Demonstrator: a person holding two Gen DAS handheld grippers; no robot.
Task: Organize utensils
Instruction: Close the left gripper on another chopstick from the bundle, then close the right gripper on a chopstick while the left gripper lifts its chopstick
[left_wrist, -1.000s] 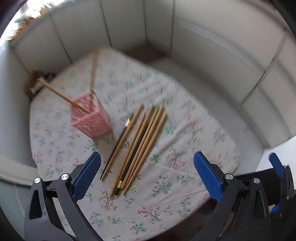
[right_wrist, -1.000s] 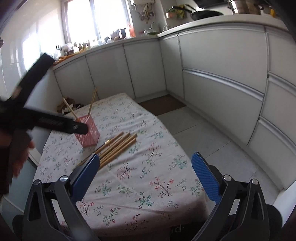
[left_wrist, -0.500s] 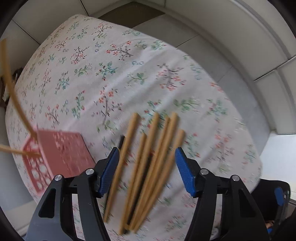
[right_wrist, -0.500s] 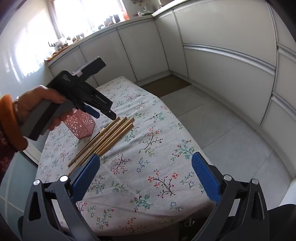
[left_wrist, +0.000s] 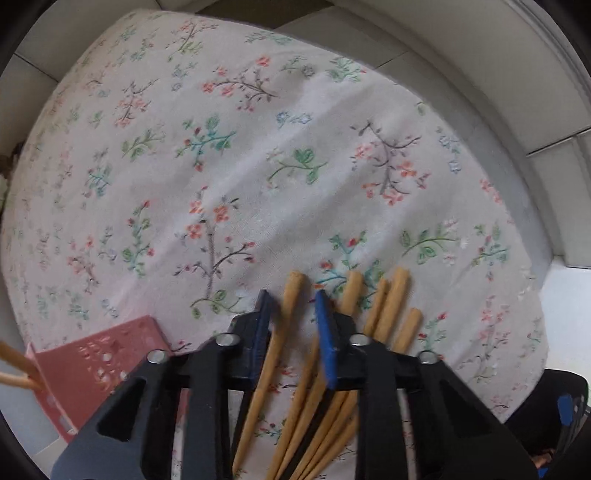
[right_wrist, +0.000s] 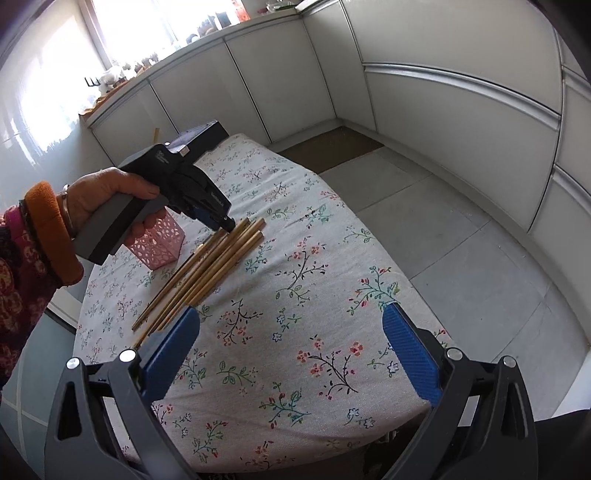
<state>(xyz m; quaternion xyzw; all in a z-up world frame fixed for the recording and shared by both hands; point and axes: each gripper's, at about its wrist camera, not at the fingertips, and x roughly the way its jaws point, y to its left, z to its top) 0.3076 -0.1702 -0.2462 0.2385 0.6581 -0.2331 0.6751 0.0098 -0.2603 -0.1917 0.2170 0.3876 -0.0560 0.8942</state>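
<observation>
Left tool (left_wrist: 291, 314) points straight down over the far end of the chopstick row, jaws closing with one wooden chopstick (left_wrist: 284, 325) between the blue pads; pads look close to it but not clearly pressing yet, so no confirmed grip. Remaining chopsticks (right_wrist: 207, 273) lie side by side on the floral-cloth counter (right_wrist: 314, 295), roughly parallel, running diagonally; in the left wrist view their ends sit just right of the tool's right pad. Pink perforated holder (right_wrist: 157, 242) stands on the counter just beside the row, on its far-left side, partly hidden behind the left hand (right_wrist: 107, 199) in the right wrist view; two chopsticks (left_wrist: 14, 369) already stick out of it at the left edge of the left wrist view. Right tool (right_wrist: 291, 332) is released, jaws wide, nothing between them, hanging over the near end of the counter, well apart from the chopsticks.
</observation>
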